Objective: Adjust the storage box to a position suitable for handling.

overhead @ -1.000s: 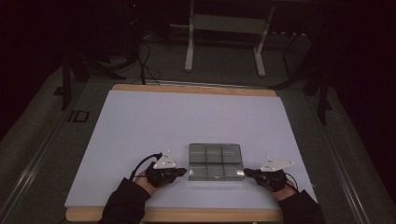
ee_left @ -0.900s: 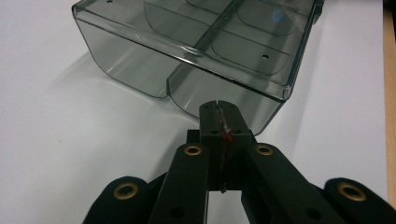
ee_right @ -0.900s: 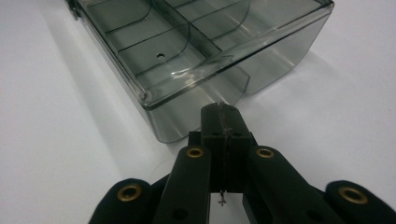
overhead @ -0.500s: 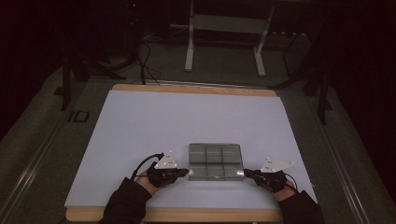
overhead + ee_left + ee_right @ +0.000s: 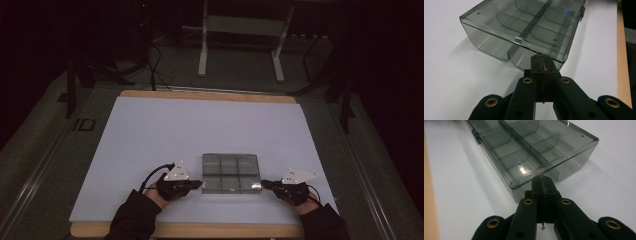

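flanking the smoky plastic box (image 5: pixel 231 172) low in the frame, left gripper (image 5: pixel 196 184) and right gripper (image 5: pixel 266 185), jaws pressed together, touch its side edges.

Your left gripper (image 5: pixel 196 184) is edging in toward the box (image 5: pixel 231 172), its closed tips now touching the left side. Your right gripper (image 5: pixel 266 185) is likewise closing the small gap to the right side.

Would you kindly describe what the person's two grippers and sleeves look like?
Both the left gripper and right gripper are black, with brass-coloured rivets on the linkages. Each carries a pale grey three-cornered plate with small dots, and a thin black cable. The sleeves are dark.
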